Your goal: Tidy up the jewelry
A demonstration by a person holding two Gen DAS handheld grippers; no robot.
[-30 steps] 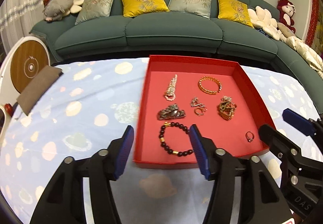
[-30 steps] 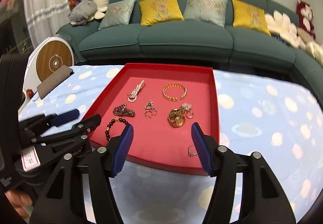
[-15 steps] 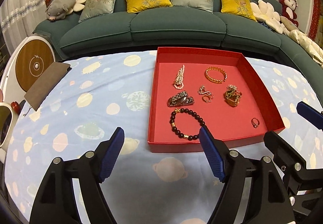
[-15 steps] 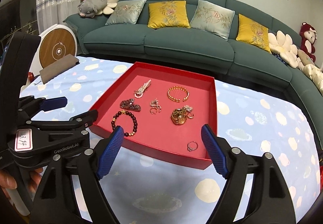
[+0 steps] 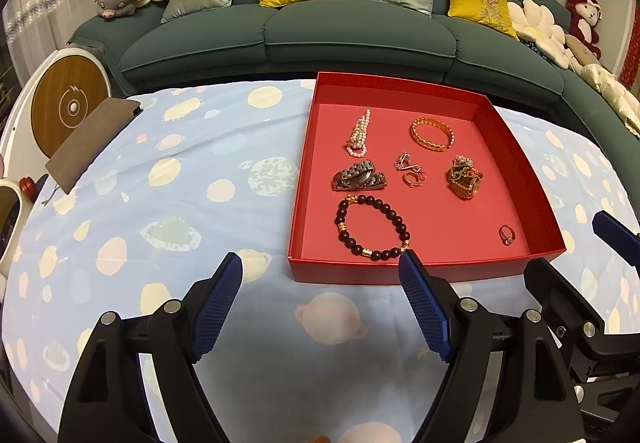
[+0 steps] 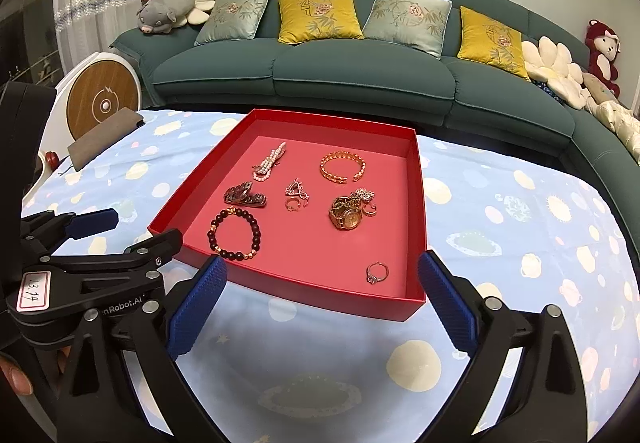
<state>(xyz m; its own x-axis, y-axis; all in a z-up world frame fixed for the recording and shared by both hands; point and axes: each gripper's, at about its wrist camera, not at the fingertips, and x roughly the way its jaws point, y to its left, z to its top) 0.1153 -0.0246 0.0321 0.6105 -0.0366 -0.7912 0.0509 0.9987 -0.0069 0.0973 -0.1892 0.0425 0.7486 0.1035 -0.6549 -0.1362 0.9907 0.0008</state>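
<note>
Both grippers empty, jaws opening: your left gripper [image 5: 320,299] and right gripper [image 6: 322,297] hover over the tablecloth short of the red tray [image 6: 308,285]. The bead bracelet [image 5: 373,226] lies flat just past the near wall, nearest your left gripper.

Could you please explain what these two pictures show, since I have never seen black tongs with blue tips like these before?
No robot is here: a person holds a two-finger gripper in each hand, each carrying a camera looking along its fingers. One picture is from the left gripper, the other from the right gripper; each also glimpses the other. Both are opening, with nothing between the jaws. Ahead, on a spotted blue cloth, a red tray holds a dark bead bracelet, gold bangle, gold watch, pearl clip, silver watch band, and small ring.
</note>
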